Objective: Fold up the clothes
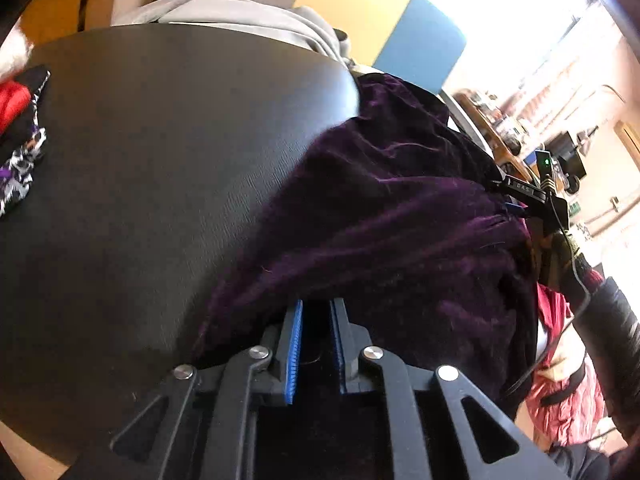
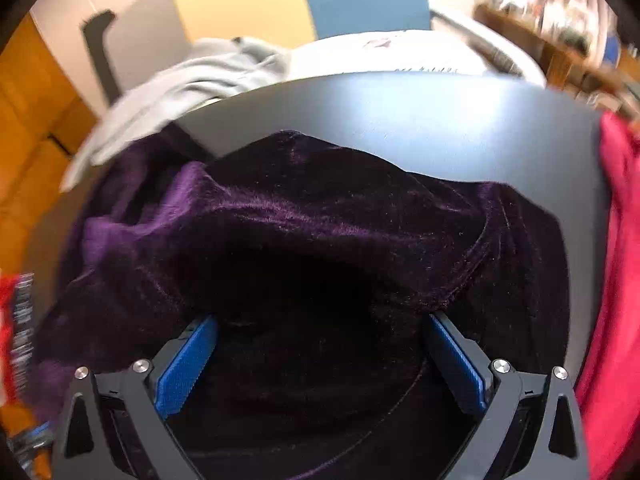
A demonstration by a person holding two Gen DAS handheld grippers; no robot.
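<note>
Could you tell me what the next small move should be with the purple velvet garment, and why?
Probably close the right gripper on the fold between its jaws. They stand wide open with the dark purple velvet garment bunched between them, so nothing is gripped there. The left gripper has its jaws nearly together at the cloth's edge on the round black table; with both holding, the fold can be carried over.

L gripper fingers nearly closed, narrow gap; R gripper fingers spread wide

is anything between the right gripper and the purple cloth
Nothing visible. The open right gripper sits right over the purple cloth, its fingers astride a fold. The left gripper is nearly shut at the cloth's edge.
</note>
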